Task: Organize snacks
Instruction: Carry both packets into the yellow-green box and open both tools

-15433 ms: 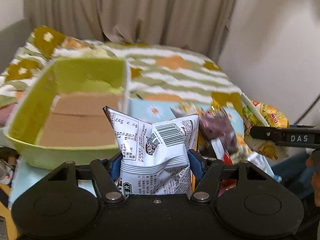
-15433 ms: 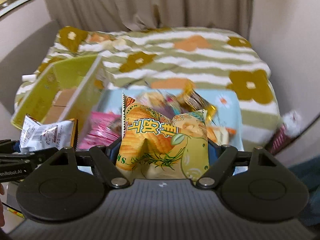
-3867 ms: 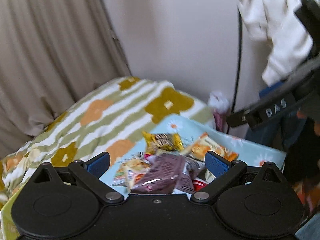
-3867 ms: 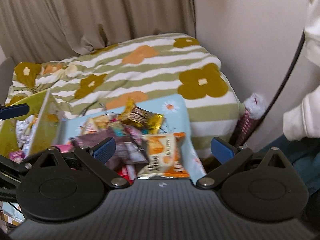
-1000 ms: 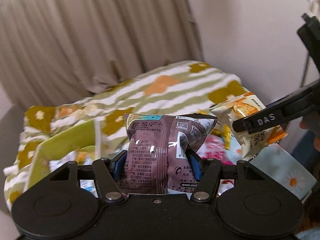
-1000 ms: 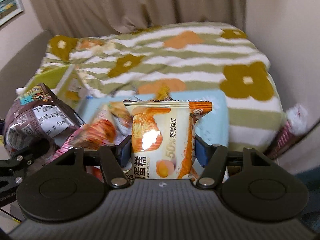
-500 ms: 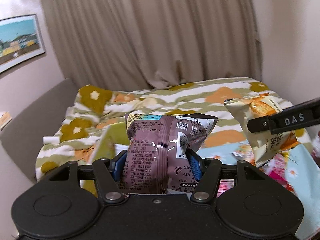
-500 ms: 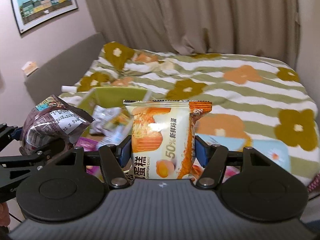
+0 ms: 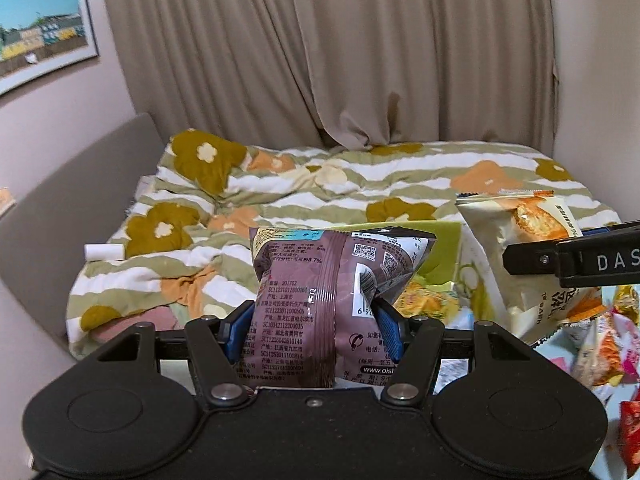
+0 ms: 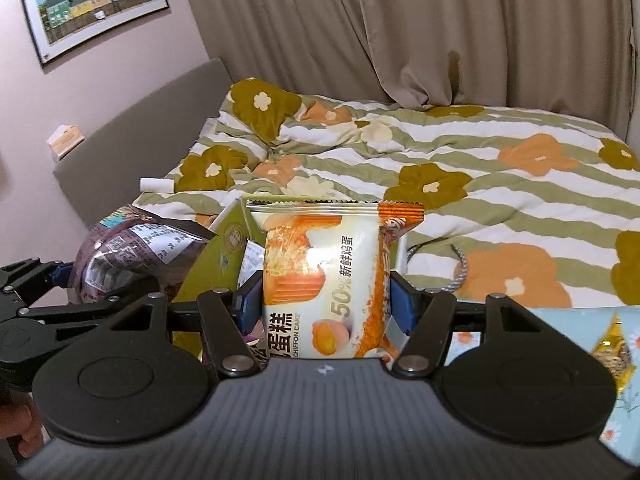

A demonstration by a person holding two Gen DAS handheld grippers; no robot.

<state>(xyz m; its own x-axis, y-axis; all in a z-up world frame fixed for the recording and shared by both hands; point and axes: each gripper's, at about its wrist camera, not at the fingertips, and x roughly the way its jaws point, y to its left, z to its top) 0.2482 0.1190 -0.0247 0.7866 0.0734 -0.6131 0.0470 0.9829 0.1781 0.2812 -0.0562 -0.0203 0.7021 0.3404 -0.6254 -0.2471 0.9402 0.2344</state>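
Observation:
My left gripper point(image 9: 312, 330) is shut on a brown snack packet point(image 9: 320, 292), held upright in front of the green box point(image 9: 444, 248). My right gripper point(image 10: 326, 304) is shut on an orange and cream chiffon cake packet point(image 10: 320, 276), held over the green box point(image 10: 224, 248). The cake packet point(image 9: 516, 248) and right gripper also show at the right of the left wrist view. The brown packet point(image 10: 136, 252) and left gripper point(image 10: 60, 280) show at the left of the right wrist view. Snack packets point(image 9: 432, 300) lie inside the box.
A striped flower-print duvet point(image 10: 460, 168) covers the bed behind. Loose snack packets point(image 9: 600, 344) lie on a light blue daisy cloth point(image 10: 624, 400) at the right. A grey headboard point(image 9: 60, 208) and curtain point(image 9: 360, 60) stand behind. A white tube point(image 9: 102, 251) lies on the bed.
Both grippers have swung left with their packets held, from the snack pile toward the green box. The box and headboard now sit nearer the middle of both views.

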